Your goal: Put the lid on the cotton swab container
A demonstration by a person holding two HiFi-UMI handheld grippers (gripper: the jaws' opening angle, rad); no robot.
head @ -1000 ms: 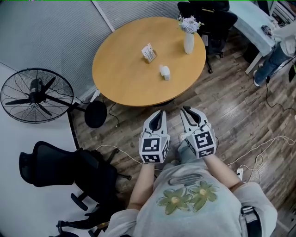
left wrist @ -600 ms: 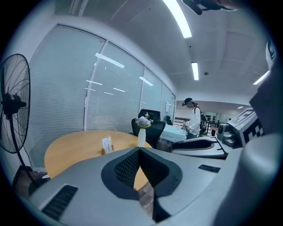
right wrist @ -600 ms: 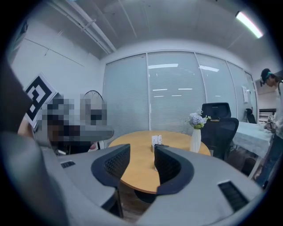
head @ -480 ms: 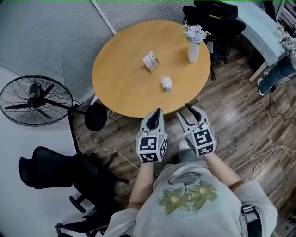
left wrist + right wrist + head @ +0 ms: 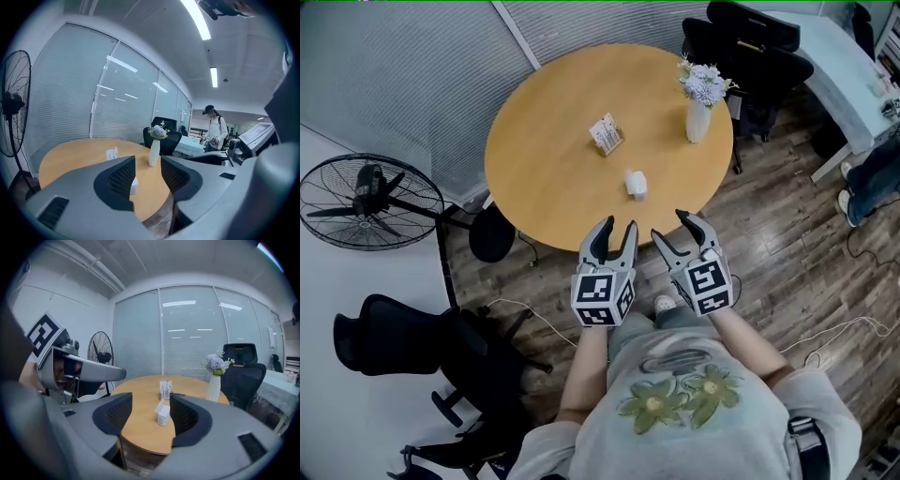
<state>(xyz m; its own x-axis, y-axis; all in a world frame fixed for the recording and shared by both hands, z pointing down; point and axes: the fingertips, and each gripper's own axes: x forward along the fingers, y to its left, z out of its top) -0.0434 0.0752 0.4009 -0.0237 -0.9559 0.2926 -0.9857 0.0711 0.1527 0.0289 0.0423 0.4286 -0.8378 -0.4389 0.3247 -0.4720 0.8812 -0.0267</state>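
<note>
1. Your left gripper (image 5: 614, 230) is held over the wood floor just short of the round table (image 5: 534, 159). Its jaws are part-way apart and opening, with nothing between them.
2. Your right gripper (image 5: 672, 228) is beside it, jaws wider and also opening, and empty too.
3. The cotton swab container (image 5: 635, 184), small and white, stands on the table near the edge closest to you, well apart from both grippers. In the right gripper view it lines up in the gap between the jaws, but far beyond them.
4. No label on the container can be read.
5. A small card stand (image 5: 606, 134) sits further in on the table. It carries print, too small to read.
6. A white vase (image 5: 698, 117) of pale flowers stands toward the table's right edge.
7. Each gripper's cube shows black-and-white square markers, with no lettering.
</note>
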